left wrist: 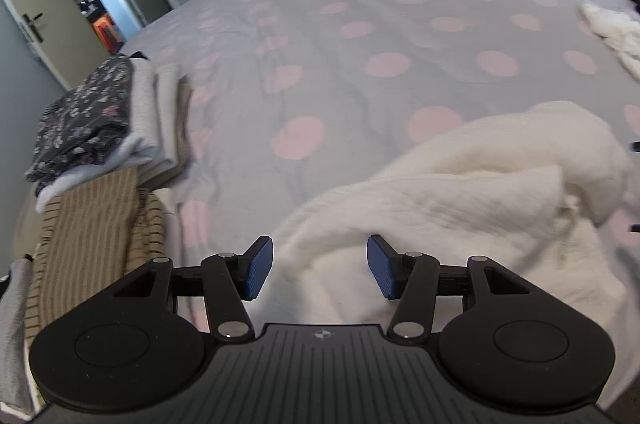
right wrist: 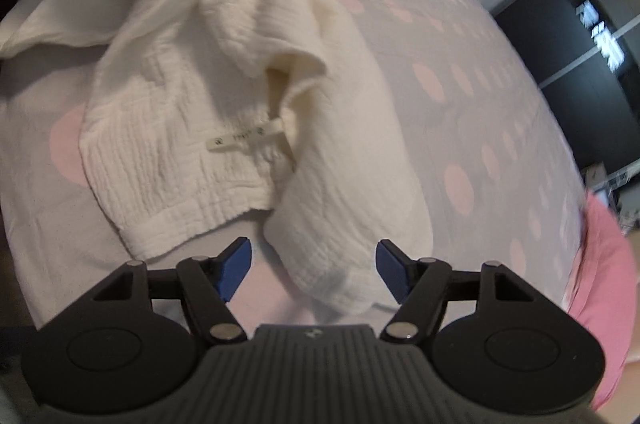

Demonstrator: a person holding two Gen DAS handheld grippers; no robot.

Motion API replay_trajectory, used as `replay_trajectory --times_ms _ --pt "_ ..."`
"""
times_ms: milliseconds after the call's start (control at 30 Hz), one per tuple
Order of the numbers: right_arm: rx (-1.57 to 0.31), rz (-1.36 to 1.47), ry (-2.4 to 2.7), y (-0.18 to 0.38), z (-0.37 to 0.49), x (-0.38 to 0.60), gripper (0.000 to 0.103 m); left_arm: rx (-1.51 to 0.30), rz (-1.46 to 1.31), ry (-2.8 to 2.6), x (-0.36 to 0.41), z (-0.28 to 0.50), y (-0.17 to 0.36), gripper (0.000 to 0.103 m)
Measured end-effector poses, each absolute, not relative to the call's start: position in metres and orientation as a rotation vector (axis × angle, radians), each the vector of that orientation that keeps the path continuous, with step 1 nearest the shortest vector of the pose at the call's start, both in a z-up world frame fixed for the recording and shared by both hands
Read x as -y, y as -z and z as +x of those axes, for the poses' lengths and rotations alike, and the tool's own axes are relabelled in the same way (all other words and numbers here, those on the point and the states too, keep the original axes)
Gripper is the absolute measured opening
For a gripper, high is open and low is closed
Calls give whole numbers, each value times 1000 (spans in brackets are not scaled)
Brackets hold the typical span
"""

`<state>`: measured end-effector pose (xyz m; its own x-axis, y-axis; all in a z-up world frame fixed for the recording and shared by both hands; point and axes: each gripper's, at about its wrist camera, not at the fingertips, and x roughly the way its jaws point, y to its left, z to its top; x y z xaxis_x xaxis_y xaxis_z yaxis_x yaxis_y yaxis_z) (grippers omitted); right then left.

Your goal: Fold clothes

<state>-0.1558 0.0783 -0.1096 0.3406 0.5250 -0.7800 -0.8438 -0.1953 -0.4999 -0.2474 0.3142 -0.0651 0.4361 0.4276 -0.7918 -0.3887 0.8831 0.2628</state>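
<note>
A crumpled white top (right wrist: 224, 96) lies on the grey bed cover (left wrist: 360, 24) with pink dots. The left gripper (left wrist: 320, 266) and right gripper (right wrist: 314, 270) both hang just over it, wide apart and holding nothing. A stack of folded clothes (left wrist: 108, 112) sits near the bed's edge.

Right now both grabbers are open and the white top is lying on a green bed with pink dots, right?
Not quite: the bed cover is grey, not green, as the left wrist view shows. Both the left gripper and right gripper are open, and the white top lies on it.
</note>
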Motion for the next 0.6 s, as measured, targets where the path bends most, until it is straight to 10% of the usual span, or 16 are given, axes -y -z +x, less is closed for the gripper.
replay_trajectory --times_ms 600 --pt "-283 -1309 -1224 142 -148 -65 70 -1033 537 -164 -208 -224 142 59"
